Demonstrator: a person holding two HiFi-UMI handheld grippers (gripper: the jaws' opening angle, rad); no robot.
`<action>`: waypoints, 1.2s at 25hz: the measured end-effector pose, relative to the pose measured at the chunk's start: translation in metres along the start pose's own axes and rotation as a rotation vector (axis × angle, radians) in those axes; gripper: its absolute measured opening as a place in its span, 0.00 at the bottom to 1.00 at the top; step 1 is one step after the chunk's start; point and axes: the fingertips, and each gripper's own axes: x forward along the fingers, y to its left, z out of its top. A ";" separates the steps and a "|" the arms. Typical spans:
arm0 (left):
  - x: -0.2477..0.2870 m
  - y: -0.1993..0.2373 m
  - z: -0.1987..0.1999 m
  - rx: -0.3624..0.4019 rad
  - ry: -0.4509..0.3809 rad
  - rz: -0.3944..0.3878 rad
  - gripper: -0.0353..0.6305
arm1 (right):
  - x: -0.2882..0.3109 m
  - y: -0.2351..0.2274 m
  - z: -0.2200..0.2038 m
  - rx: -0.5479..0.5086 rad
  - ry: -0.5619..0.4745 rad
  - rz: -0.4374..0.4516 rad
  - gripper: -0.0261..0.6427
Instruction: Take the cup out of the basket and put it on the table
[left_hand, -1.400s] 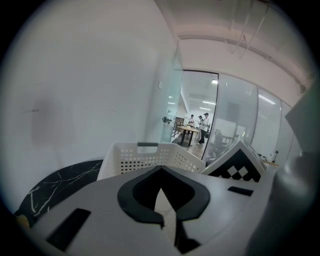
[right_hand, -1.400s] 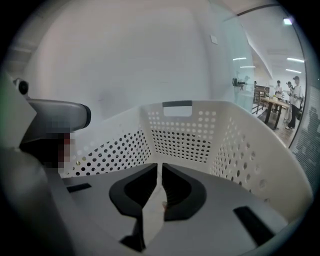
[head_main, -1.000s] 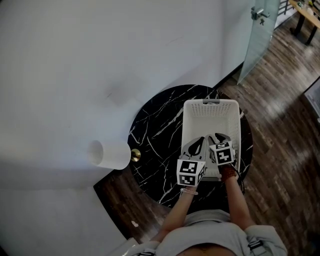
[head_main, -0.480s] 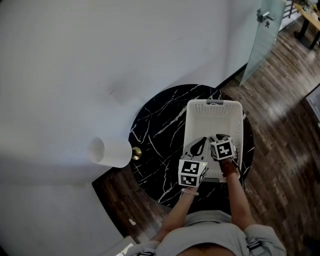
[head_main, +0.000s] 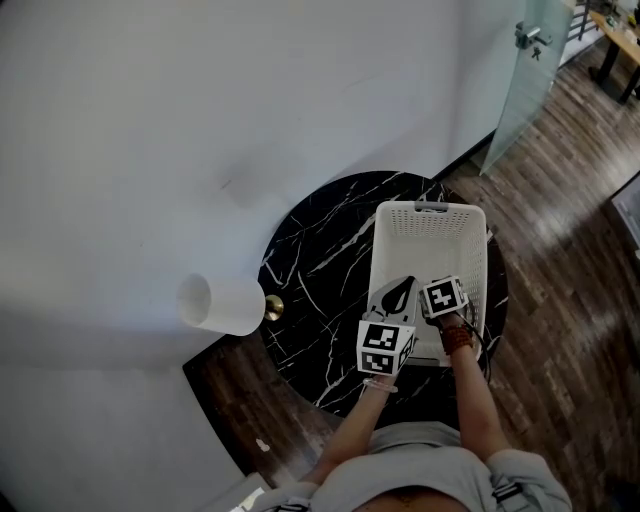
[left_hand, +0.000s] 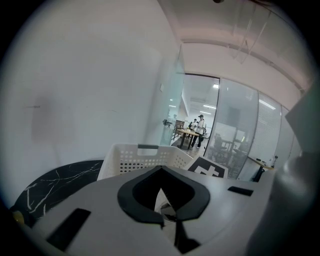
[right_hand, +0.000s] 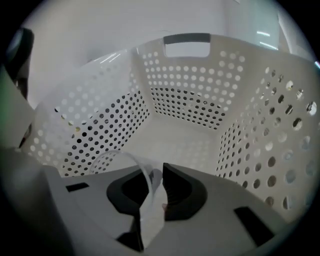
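Right claw (right_hand: 156, 182), jaws just closing, pinches the clear cup (right_hand: 149, 212) by its wall inside the basket (right_hand: 185, 95); its axis direction unclear.

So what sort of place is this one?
Probably an office: glass partitions, a wood floor, and people at desks down the hall; a round marble table stands by a white wall.

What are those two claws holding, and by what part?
The right gripper, jaws just closing, pinches the clear cup by its rim wall; the left gripper holds nothing.

Clear cup (right_hand: 146, 202) mostly behind the right tool (right_hand: 156, 183), perhaps its wall alone between the jaws
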 end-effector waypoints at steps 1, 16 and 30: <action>0.000 0.000 0.000 0.001 0.001 -0.001 0.06 | 0.000 0.001 -0.001 -0.007 0.000 -0.007 0.13; -0.006 0.001 0.000 -0.006 -0.008 0.006 0.06 | 0.004 0.017 0.009 -0.019 -0.080 0.087 0.09; -0.009 0.003 0.005 0.012 -0.017 0.012 0.06 | -0.025 0.011 0.034 0.116 -0.263 0.160 0.09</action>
